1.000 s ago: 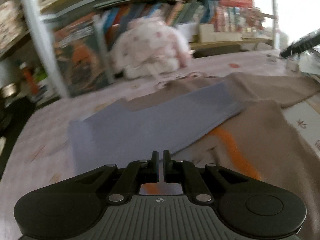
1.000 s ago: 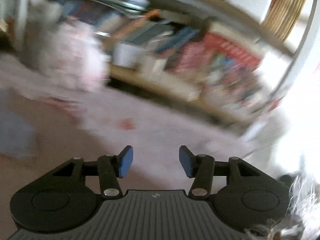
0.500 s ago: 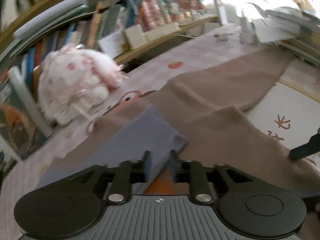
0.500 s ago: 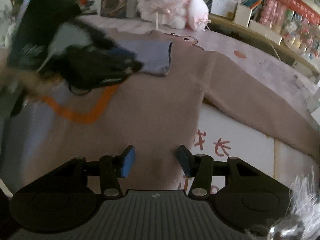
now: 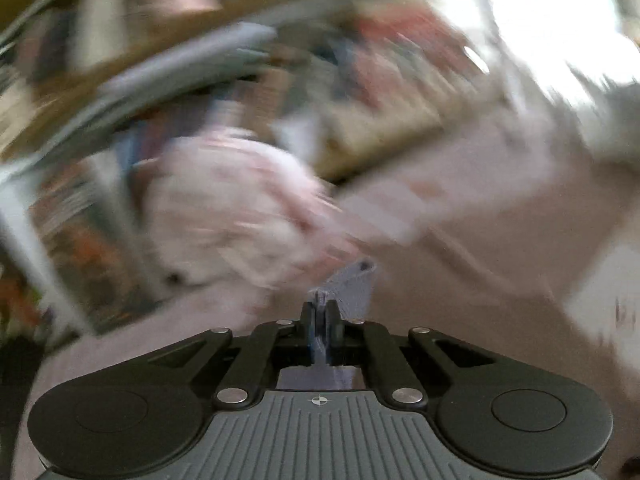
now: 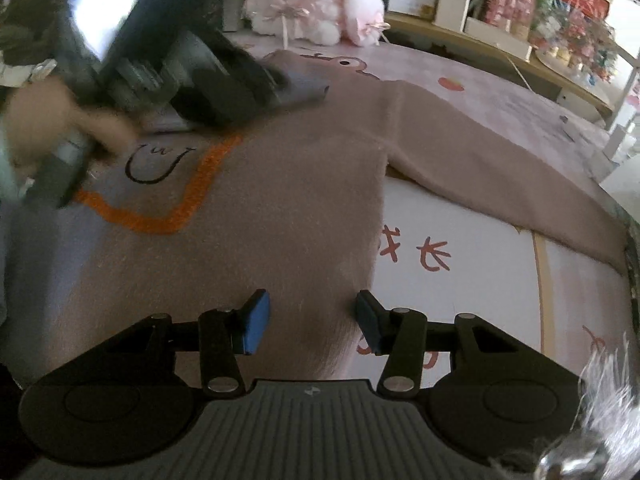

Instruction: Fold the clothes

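Fold barely begun — blue cuff [image 5: 352, 288] is clamped in left gripper [image 5: 320, 320]; sweater [image 6: 280, 208] is spread flat, right sleeve [image 6: 500, 172] unfolded — right gripper [image 6: 312, 316] spread, empty.

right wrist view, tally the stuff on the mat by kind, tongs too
sweater: 1
plush toy: 1
tongs: 2, left shut on the sleeve, right open
total: 4
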The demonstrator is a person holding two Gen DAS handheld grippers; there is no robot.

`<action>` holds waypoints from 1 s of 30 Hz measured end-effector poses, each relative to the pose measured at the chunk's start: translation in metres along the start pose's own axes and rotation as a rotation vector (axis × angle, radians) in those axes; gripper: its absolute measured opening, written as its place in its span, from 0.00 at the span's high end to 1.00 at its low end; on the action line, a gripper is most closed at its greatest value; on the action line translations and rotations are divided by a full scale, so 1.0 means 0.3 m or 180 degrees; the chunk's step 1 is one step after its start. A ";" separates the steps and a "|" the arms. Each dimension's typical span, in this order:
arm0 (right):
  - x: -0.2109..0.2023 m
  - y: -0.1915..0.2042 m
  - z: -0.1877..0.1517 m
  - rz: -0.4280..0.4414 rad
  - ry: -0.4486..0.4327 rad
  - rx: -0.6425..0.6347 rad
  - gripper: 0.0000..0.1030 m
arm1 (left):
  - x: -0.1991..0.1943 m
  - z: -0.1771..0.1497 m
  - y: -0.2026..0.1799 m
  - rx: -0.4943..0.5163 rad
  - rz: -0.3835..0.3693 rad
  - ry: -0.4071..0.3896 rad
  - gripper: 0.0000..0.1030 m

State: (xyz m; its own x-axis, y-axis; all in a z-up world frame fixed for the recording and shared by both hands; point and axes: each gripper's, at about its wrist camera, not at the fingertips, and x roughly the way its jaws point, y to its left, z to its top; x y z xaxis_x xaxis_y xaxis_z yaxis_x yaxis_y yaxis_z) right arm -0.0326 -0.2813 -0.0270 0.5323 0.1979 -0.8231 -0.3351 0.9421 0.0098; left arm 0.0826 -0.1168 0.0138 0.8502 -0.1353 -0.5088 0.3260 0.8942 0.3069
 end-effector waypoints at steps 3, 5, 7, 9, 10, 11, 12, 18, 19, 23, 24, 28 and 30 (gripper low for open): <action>-0.002 0.000 -0.006 -0.0047 0.0009 0.0128 0.55 | -0.130 -0.026 0.257 -0.0541 0.0219 -0.0122 0.95; -0.002 0.009 -0.006 -0.0098 0.0017 0.0148 0.55 | -0.203 -0.083 0.434 -0.0837 0.0383 -0.0084 0.95; -0.003 0.015 -0.007 -0.0147 0.0026 0.0208 0.55 | -0.270 -0.176 0.610 -0.1063 0.0680 0.0062 0.95; -0.002 0.019 -0.007 -0.0195 0.0035 0.0283 0.55 | -0.335 -0.278 0.763 -0.1220 0.1055 0.0202 0.95; -0.003 0.023 -0.007 -0.0219 0.0039 0.0306 0.55 | -0.360 -0.325 0.824 -0.1285 0.1216 0.0274 0.95; -0.004 0.027 -0.007 -0.0243 0.0044 0.0328 0.55 | -0.383 -0.372 0.876 -0.1346 0.1343 0.0344 0.95; -0.004 0.032 -0.006 -0.0276 0.0052 0.0352 0.55 | -0.402 -0.418 0.922 -0.1402 0.1447 0.0416 0.95; -0.006 0.070 -0.003 -0.0474 0.0109 0.0471 0.55 | -0.455 -0.599 1.078 -0.1565 0.1792 0.0678 0.95; -0.008 0.076 -0.005 -0.0498 0.0118 0.0488 0.55 | -0.454 -0.617 1.096 -0.1572 0.1816 0.0705 0.95; -0.019 0.101 -0.016 -0.0595 0.0150 0.0517 0.55 | -0.454 -0.676 1.167 -0.1720 0.1765 0.0871 0.85; -0.022 0.106 -0.020 -0.0614 0.0155 0.0527 0.55 | -0.461 -0.689 1.172 -0.1748 0.1750 0.0945 0.82; -0.032 0.122 -0.034 -0.0683 0.0174 0.0563 0.55 | -0.534 -0.688 1.087 -0.1598 0.1769 0.0870 0.60; -0.037 0.127 -0.040 -0.0712 0.0184 0.0563 0.55 | -0.582 -0.674 1.006 -0.1584 0.1586 0.0681 0.58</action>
State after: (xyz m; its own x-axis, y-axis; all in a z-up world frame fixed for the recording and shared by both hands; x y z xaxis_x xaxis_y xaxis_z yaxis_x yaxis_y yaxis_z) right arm -0.0605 -0.2509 -0.0244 0.5308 -0.0309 -0.8469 -0.0709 0.9942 -0.0807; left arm -0.0512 0.2631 0.0326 0.7328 0.3784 -0.5656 -0.3474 0.9227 0.1672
